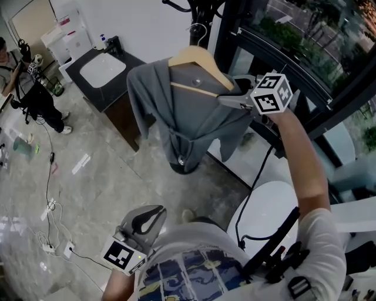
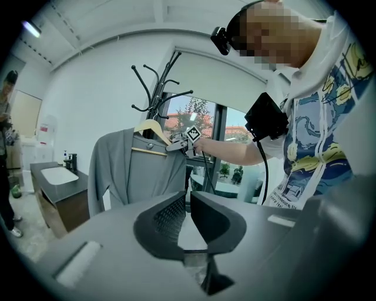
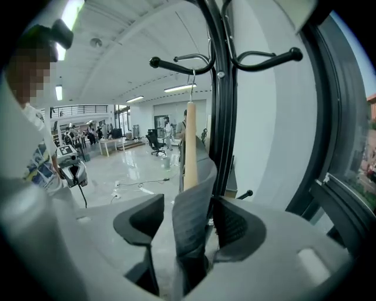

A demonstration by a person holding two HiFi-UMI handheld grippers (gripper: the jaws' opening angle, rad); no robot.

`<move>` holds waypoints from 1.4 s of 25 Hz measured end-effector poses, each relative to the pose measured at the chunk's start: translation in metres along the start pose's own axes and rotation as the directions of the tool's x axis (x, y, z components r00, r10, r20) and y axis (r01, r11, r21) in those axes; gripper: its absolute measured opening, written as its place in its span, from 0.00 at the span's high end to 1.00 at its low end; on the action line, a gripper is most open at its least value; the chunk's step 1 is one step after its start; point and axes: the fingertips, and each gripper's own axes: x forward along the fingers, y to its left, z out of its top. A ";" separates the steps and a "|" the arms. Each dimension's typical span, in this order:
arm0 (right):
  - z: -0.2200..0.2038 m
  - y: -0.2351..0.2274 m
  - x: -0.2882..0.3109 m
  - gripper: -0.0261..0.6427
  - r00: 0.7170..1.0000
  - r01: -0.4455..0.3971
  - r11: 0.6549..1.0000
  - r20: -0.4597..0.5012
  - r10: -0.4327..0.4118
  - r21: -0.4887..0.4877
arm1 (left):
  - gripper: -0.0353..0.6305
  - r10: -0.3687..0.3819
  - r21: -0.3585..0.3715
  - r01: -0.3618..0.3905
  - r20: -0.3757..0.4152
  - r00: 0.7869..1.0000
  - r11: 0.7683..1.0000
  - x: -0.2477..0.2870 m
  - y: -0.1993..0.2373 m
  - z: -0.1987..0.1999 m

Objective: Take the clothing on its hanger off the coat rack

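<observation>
A grey garment (image 1: 194, 114) hangs on a wooden hanger (image 1: 200, 57), whose hook sits on an arm of the black coat rack (image 1: 202, 12). My right gripper (image 1: 228, 92) reaches in at the hanger's right shoulder. In the right gripper view the gripper (image 3: 188, 203) is open, and the cloth-covered hanger end (image 3: 191, 217) stands between the jaws, with a gap to the left jaw. The wooden hanger (image 3: 190, 147) and the coat rack (image 3: 220, 88) rise just beyond. My left gripper (image 1: 154, 214) hangs low near my body, shut and empty, facing the garment (image 2: 135, 170) from a distance.
A dark counter with a white sink (image 1: 103, 67) stands left of the rack. A black window frame (image 1: 294, 64) runs behind it on the right. A white round table (image 1: 264, 206) is below my right arm. Cables (image 1: 53, 223) trail across the floor, and a person (image 1: 35, 88) stands far left.
</observation>
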 end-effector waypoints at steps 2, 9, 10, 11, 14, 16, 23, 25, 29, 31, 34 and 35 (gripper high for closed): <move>0.001 -0.003 -0.001 0.65 1.000 0.004 1.000 0.004 -0.004 -0.008 | 0.90 0.008 -0.008 -0.008 -0.003 1.000 1.000 -0.001 0.002 -0.003; 0.004 -0.001 -0.008 0.88 1.000 0.028 0.999 -0.006 -0.029 -0.042 | 0.90 0.017 -0.017 -0.017 -0.011 1.000 1.000 -0.013 0.003 -0.008; 0.004 -0.001 -0.009 0.88 0.999 0.039 0.999 -0.003 -0.039 -0.038 | 0.90 0.018 -0.016 -0.018 -0.012 1.000 1.000 -0.016 0.004 -0.009; 0.005 -0.001 -0.010 0.89 0.999 0.050 0.998 0.000 -0.050 -0.034 | 0.90 0.021 -0.017 -0.021 -0.012 1.000 1.000 -0.019 0.004 -0.009; 0.004 0.002 -0.014 0.89 0.997 0.070 0.997 -0.011 -0.070 -0.021 | 0.91 0.025 -0.029 -0.025 -0.011 1.000 0.999 -0.029 0.003 -0.013; 0.003 0.005 -0.018 0.89 0.996 0.087 0.996 -0.022 -0.087 -0.018 | 0.91 0.022 -0.031 -0.023 -0.009 1.000 0.999 -0.034 0.001 -0.014; 0.016 0.017 -0.041 0.89 0.989 0.149 0.989 0.000 -0.149 -0.005 | 0.91 0.016 -0.032 -0.016 0.005 1.000 0.999 -0.056 -0.001 -0.021; 0.022 0.023 -0.049 0.89 0.988 0.157 0.988 0.004 -0.157 -0.006 | 0.91 0.015 -0.031 -0.015 0.006 1.000 0.999 -0.063 -0.002 -0.023; 0.029 0.043 -0.064 0.89 0.986 0.165 0.986 0.009 -0.165 -0.015 | 0.91 0.013 -0.031 -0.012 0.011 1.000 0.999 -0.077 -0.006 -0.027; 0.033 0.054 -0.072 0.89 0.985 0.174 0.985 0.013 -0.173 -0.025 | 0.91 0.005 -0.028 -0.005 0.013 1.000 1.000 -0.083 -0.010 -0.030; 0.035 0.076 -0.081 0.89 0.985 0.175 0.984 0.019 -0.174 -0.036 | 0.91 -0.005 -0.029 0.006 0.012 1.000 1.000 -0.092 -0.015 -0.035; 0.035 0.083 -0.083 0.89 0.984 0.176 0.984 0.020 -0.175 -0.041 | 0.91 -0.011 -0.028 0.011 0.014 1.000 1.000 -0.095 -0.017 -0.036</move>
